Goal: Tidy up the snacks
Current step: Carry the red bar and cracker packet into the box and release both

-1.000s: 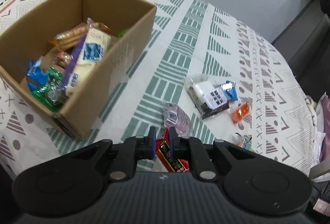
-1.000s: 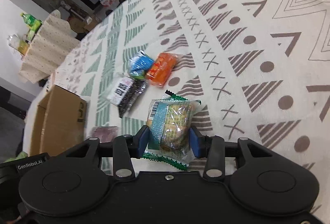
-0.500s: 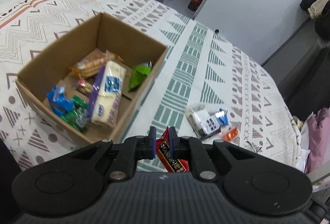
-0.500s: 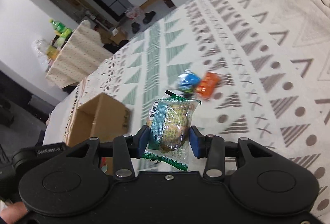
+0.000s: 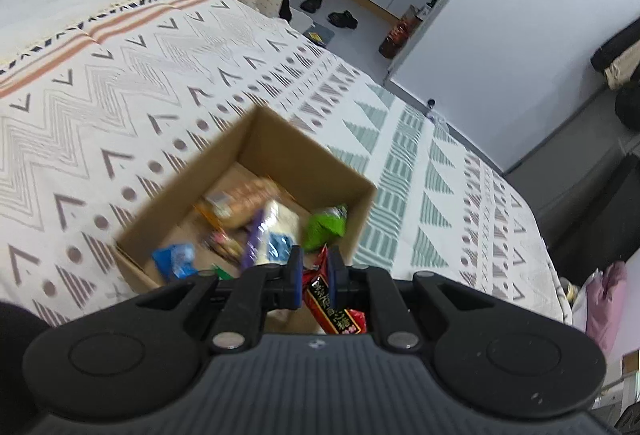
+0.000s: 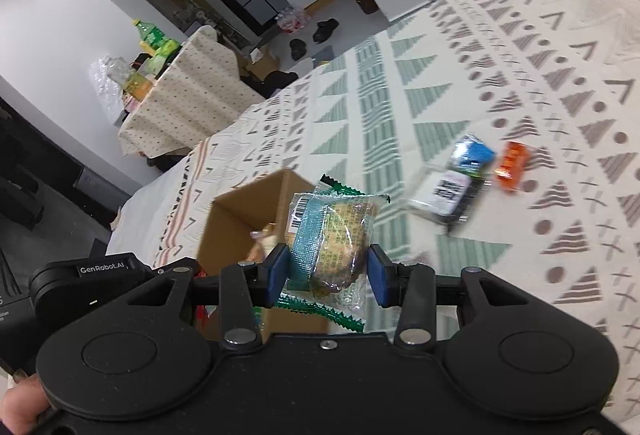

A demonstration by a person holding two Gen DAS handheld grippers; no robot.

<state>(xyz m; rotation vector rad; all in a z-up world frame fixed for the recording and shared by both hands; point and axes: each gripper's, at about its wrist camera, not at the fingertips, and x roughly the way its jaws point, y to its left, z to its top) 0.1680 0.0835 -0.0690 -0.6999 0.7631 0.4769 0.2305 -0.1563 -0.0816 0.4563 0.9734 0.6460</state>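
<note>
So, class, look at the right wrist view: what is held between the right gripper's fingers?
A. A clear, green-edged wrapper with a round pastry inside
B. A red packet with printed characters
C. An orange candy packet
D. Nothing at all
A: the right gripper is clamped on the pastry packet, whose clear wrapper has green zigzag edges, above the cardboard box.

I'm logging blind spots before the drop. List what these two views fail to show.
- Left wrist view: snacks inside the box are motion-blurred; labels unreadable.
- Left wrist view: the red packet is partly behind the left gripper.
- Right wrist view: the cookie pack and right gripper cover the box interior.
</note>
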